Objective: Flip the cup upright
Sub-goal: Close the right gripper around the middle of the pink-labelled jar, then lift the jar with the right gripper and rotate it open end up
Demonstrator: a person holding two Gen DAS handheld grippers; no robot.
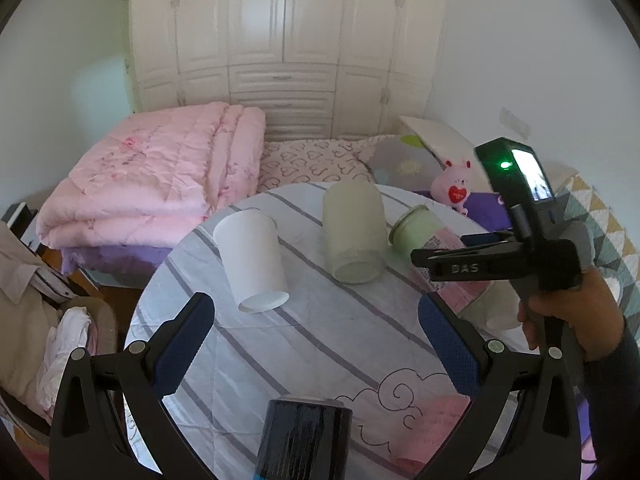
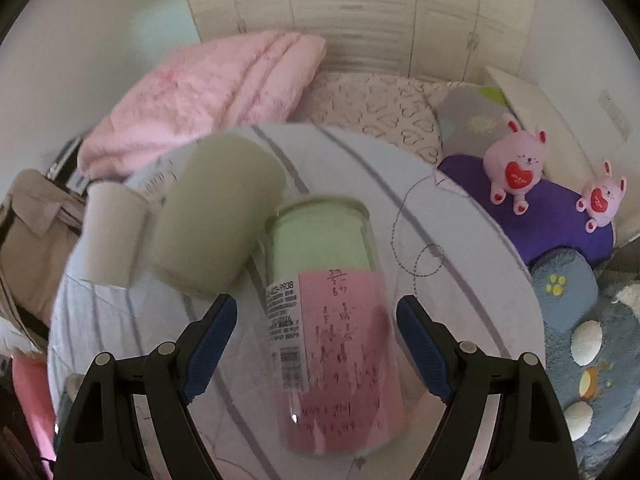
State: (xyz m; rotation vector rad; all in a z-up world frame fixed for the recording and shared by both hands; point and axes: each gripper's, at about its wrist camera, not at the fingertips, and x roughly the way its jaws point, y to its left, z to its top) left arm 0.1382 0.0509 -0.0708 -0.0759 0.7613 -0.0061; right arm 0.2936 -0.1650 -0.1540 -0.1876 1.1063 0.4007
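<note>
Cups stand upside down on a round table (image 1: 304,360) with a striped cloth: a white paper cup (image 1: 254,258), a frosted cup (image 1: 354,232), and a pink and green cup (image 2: 332,320); the right gripper (image 2: 316,344) is spread wide on either side of the pink and green cup, not touching; the left gripper (image 1: 316,344) hangs open nearer the table's edge.

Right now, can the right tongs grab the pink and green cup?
Probably yes. The right tongs are open, with the pink and green cup lying on its side right between them, and nothing blocks the way.
</note>
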